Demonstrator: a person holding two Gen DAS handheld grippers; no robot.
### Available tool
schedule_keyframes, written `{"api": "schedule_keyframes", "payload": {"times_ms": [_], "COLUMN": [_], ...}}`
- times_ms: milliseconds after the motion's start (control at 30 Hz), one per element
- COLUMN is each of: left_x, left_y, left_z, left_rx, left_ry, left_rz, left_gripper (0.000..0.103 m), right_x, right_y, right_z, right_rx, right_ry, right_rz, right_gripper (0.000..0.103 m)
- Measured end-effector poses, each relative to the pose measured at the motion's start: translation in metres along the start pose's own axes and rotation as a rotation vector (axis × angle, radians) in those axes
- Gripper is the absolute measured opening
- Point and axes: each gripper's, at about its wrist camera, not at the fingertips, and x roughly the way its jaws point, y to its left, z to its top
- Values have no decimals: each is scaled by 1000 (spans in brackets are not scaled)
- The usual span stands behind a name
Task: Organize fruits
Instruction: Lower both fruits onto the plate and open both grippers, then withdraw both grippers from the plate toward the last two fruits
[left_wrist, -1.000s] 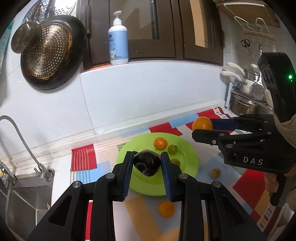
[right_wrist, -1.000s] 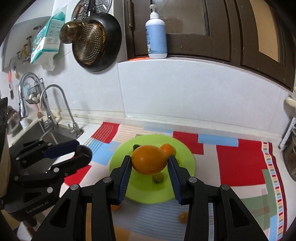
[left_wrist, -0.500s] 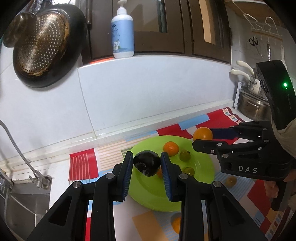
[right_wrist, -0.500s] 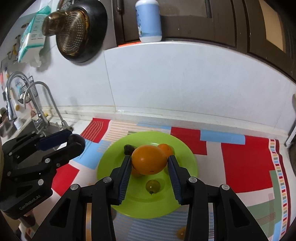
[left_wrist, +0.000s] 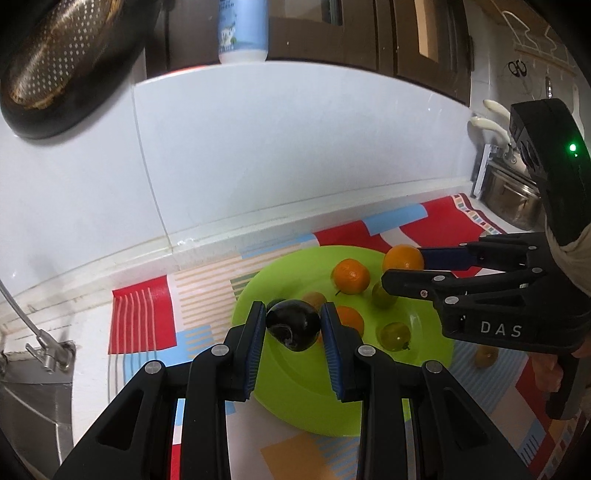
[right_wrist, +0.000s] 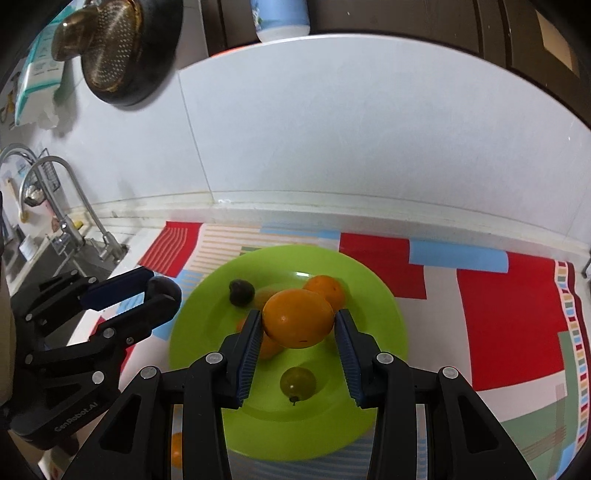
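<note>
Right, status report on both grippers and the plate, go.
Left gripper shut on dark purple round fruit. Right gripper shut on large orange fruit. Both above round green plate. Small fruits crowd its centre.

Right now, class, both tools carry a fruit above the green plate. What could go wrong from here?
1. The orange held by the right tool hangs directly over fruit already lying on the green plate; released there, it may knock them or roll off.
2. The dark plum in the left tool is round and glossy, so it might slip.
3. The two tools are close together and could collide.
</note>
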Motion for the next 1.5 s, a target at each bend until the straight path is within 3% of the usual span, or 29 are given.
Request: {"api": "schedule_keyframes", "payload": {"times_ms": [467,633,1133,1500], "left_x": [26,21,-43,-91], "left_y": [3,3,-9,-26], "left_z": [0,1,3,-4], "left_rx": [-8,-15,-60,-74], "left_ry": [53,51,7,-24], "left_rz": [-18,-6,42,97], "left_gripper": [31,42,58,75], "right_x": [20,17,-35,-90], "right_y": [-3,-3,7,12], "right_z": [0,0,-14,-32], "right_rx": [15,24,18,49], "right_ry": [34,23,-45,-119], "right_rz": [-7,-22,-16,-56], "right_gripper": [41,42,44,56]}}
